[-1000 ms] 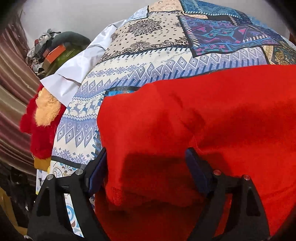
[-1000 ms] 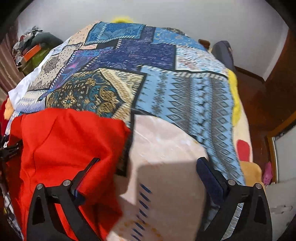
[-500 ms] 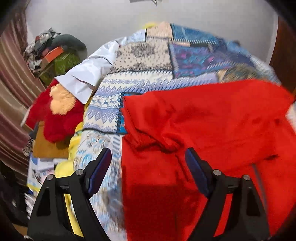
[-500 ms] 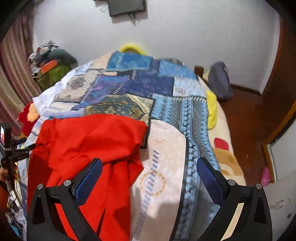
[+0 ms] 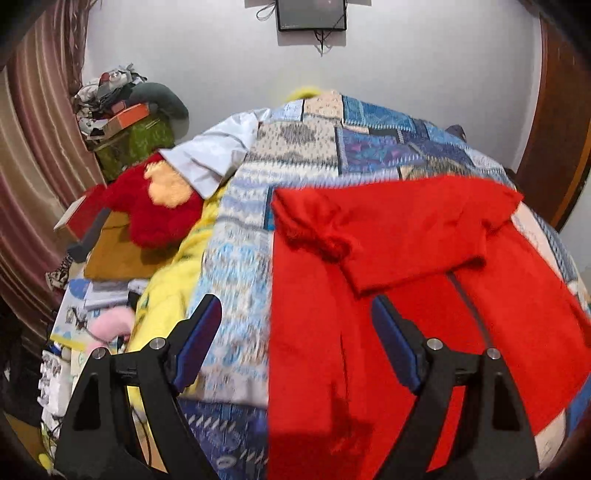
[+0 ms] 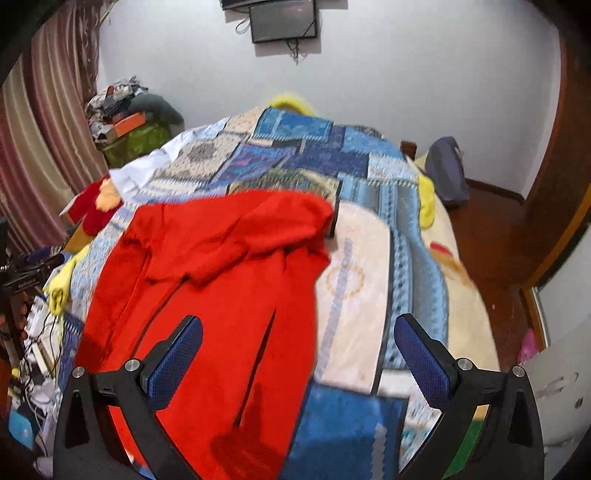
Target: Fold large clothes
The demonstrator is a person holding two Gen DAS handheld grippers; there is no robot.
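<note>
A large red garment (image 5: 388, 280) lies spread on the patchwork bedspread (image 5: 332, 147), its far part folded back over the rest. It also shows in the right wrist view (image 6: 221, 280). My left gripper (image 5: 295, 332) is open and empty, raised above the garment's left edge. My right gripper (image 6: 299, 354) is open and empty, raised above the garment's near right edge. Neither gripper touches the cloth.
A red plush toy (image 5: 159, 210) and a white cloth (image 5: 210, 155) lie at the bed's left side, beside a cluttered pile (image 5: 122, 110) by the curtain. A screen (image 6: 282, 20) hangs on the far wall. Wooden floor (image 6: 491, 236) and a dark bag (image 6: 447, 170) are to the right.
Both grippers have pulled back and risen away from the garment, which now lies folded over on the bed. More of the room and wall is in view.
</note>
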